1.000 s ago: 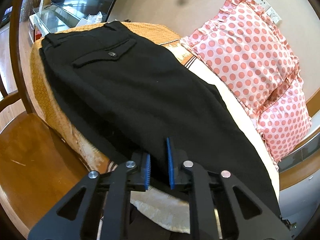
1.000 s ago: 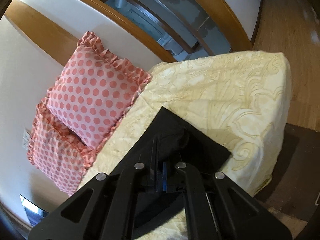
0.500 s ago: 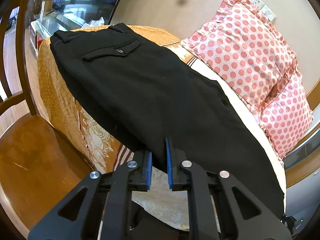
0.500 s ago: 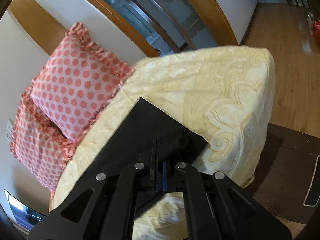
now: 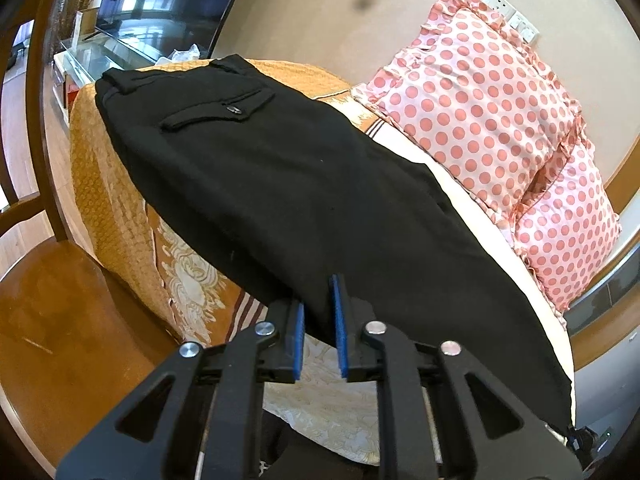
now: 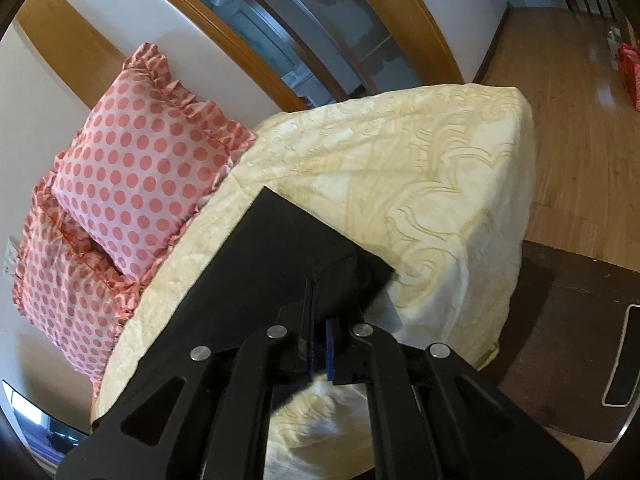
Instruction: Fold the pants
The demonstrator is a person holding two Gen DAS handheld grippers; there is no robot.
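Observation:
Black pants (image 5: 304,184) lie lengthwise on a cushioned seat, waistband and buttoned back pocket (image 5: 218,112) at the far left end. My left gripper (image 5: 320,320) is shut on the near long edge of the pants, blue pads pinching the cloth. In the right wrist view the leg-hem end of the pants (image 6: 280,264) lies on the cream cover. My right gripper (image 6: 320,344) is shut on the hem edge, which bunches between the pads.
Two pink polka-dot pillows (image 5: 480,108) lean on the wall behind the pants; they also show in the right wrist view (image 6: 132,176). An orange cover (image 5: 104,184) drapes the left end, a cream patterned cover (image 6: 440,184) the right. Wooden chair (image 5: 48,312) at near left. Wood floor (image 6: 580,120) at right.
Both grippers have lifted and drawn back slightly with the pants edge held. The near edge now hangs off the seat; the hem end has risen off the cream cover.

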